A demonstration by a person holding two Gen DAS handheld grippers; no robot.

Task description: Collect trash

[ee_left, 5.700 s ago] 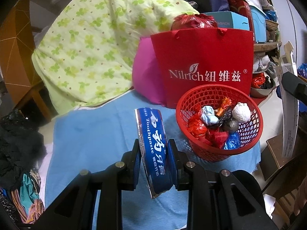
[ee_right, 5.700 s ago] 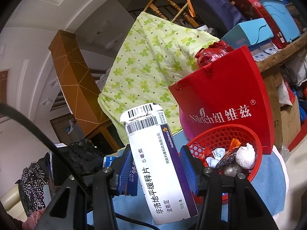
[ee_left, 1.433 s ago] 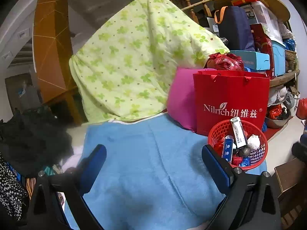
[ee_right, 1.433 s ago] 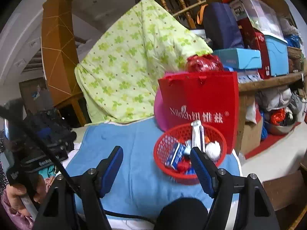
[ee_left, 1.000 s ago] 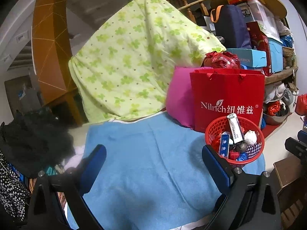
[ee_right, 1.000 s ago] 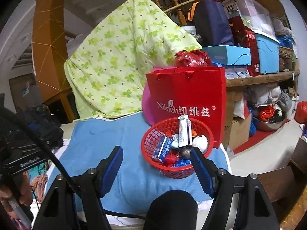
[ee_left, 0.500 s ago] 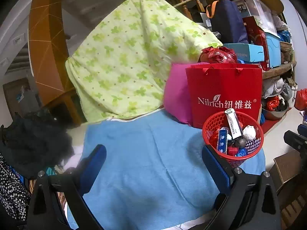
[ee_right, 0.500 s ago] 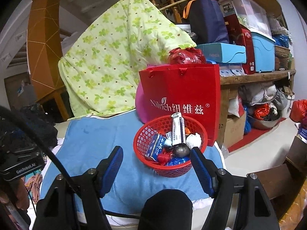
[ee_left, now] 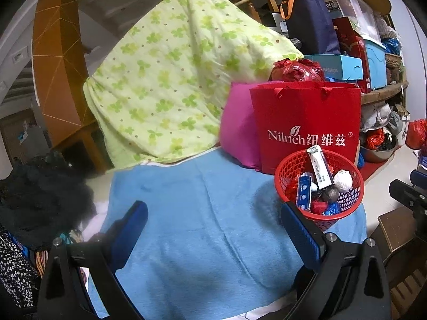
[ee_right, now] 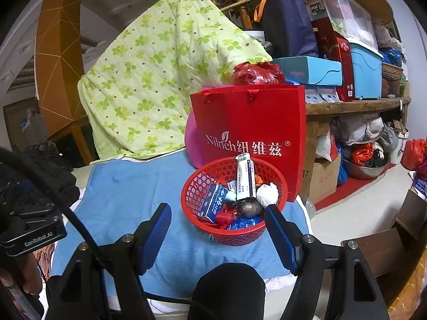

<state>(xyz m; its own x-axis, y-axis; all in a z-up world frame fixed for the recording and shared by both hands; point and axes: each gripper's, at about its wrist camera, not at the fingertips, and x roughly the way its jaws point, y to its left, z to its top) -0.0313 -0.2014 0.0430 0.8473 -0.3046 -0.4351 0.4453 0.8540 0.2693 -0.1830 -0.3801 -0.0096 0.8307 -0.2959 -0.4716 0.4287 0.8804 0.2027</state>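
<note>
We see both grippers empty, jaws apart. Left gripper hangs over the blue towel covering the surface, nothing between its blue pads. Right gripper also has its jaws spread wide, nothing gripped, sitting just in front of the red basket. The basket stands on the towel's right part, touching or nearly touching the red paper bag behind it. Trash is in the basket: white medicine box standing tilted against the back, blue toothpaste box leaning at the left, white crumpled wad at the right, a grey ball, plus red and blue wrappers at the bottom. A pink cushion sits left of the bag, and a green flowered quilt is draped behind. The towel around the basket looks bare. In the right wrist view we catch the other gripper's black body and a hand at the left edge.
</note>
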